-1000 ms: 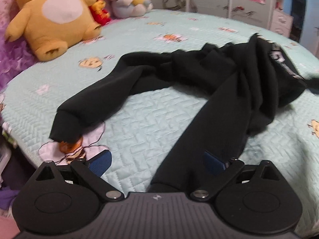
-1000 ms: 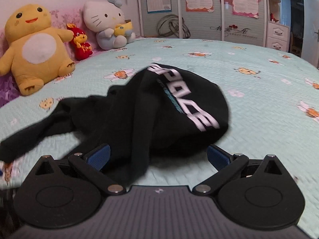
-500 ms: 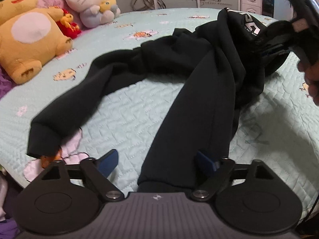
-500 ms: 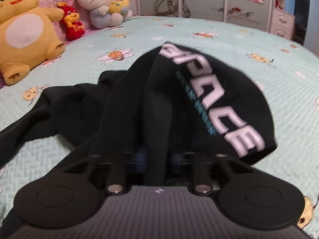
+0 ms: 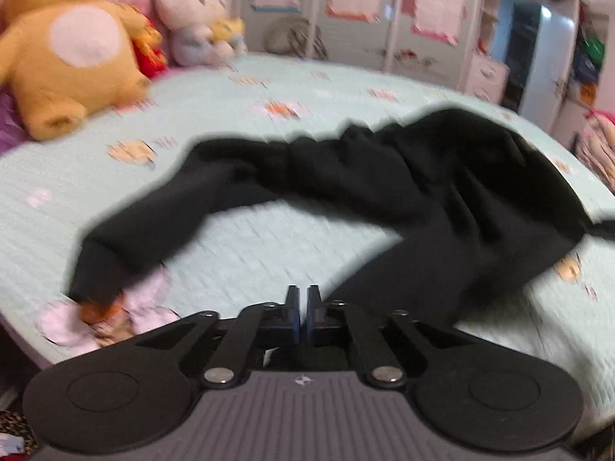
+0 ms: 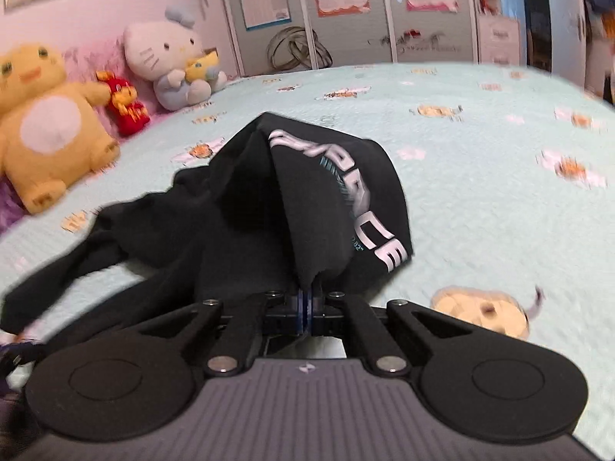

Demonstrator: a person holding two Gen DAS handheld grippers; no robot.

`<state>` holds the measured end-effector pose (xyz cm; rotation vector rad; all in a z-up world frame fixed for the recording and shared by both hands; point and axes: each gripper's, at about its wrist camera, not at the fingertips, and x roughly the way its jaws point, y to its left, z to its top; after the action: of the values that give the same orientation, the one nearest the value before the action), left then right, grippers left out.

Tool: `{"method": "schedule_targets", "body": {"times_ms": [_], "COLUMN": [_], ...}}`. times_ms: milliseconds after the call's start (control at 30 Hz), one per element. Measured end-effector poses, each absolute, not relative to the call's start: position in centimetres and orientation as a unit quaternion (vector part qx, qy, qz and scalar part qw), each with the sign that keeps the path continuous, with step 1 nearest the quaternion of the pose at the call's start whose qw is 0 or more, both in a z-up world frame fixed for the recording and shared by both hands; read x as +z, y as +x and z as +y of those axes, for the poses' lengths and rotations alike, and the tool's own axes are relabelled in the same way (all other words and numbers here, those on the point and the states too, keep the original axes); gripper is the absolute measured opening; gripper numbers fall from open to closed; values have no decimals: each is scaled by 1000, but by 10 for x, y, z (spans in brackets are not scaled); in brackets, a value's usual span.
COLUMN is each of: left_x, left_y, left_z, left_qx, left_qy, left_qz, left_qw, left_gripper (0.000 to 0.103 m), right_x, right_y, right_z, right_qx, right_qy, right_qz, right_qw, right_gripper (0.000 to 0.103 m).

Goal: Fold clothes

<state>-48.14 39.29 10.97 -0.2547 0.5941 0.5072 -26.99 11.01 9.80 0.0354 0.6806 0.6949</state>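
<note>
- Right hand-held gripper (image 6: 307, 307): I see it pinched closed on a fold of the black sweatshirt (image 6: 307, 199), lifting it for spreading.
- Left hand-held gripper (image 5: 303, 309): nearly closed; whether it holds the sleeve, I cannot tell.
- Beyond, the garment sprawls crumpled across the bed (image 5: 269, 238).

I count one black garment (image 6: 307, 207) on the bed (image 6: 480, 192), three plush toys (image 6: 50, 130) at its head, and my two grippers (image 5: 303, 307).
</note>
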Motion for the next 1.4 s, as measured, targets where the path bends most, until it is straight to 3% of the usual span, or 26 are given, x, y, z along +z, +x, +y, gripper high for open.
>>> {"method": "schedule_targets", "body": {"times_ms": [233,267,333,367,400,567,767,800,833,867,900,1167,1300,1400], "left_x": [137,136,127,121,115,86,61,57,54,53,55,94,124,150], "left_y": [-485,-482,-474,-470,-468,-457,-443,-440,-438,-436,-435,-434,-412,-398], "left_z": [405,403,394,389,383,361,356,357,358,361,365,393,425,465], "left_qx": [250,238,220,215,212,203,181,183,186,190,194,234,304,381], "left_qy": [-115,-110,-95,-86,-74,-4,28,27,23,17,6,-27,-2,1], "left_qz": [264,271,296,310,320,351,375,379,382,382,379,302,265,233], "left_qw": [925,926,925,922,920,914,909,907,905,904,905,924,915,895], "left_gripper": [2,6,28,51,66,70,69,64,53,17,8,6,6,6], "right_x": [107,105,97,92,86,75,73,72,70,70,70,81,92,107], "right_y": [-315,-322,-334,-338,-340,-336,-321,-322,-323,-324,-325,-321,-315,-313], "right_z": [78,82,92,97,99,90,82,84,87,90,93,107,106,104], "right_qx": [425,439,460,462,460,438,410,409,409,409,410,419,430,439], "right_qy": [28,16,-14,-30,-35,-13,24,23,19,15,11,14,45,50], "right_qz": [358,365,378,381,387,406,426,427,427,428,428,415,414,395], "right_qw": [831,821,803,800,798,802,806,806,806,806,805,807,801,805], "right_gripper": [0,0,0,0,0,0,5,5,6,6,6,8,39,50]}}
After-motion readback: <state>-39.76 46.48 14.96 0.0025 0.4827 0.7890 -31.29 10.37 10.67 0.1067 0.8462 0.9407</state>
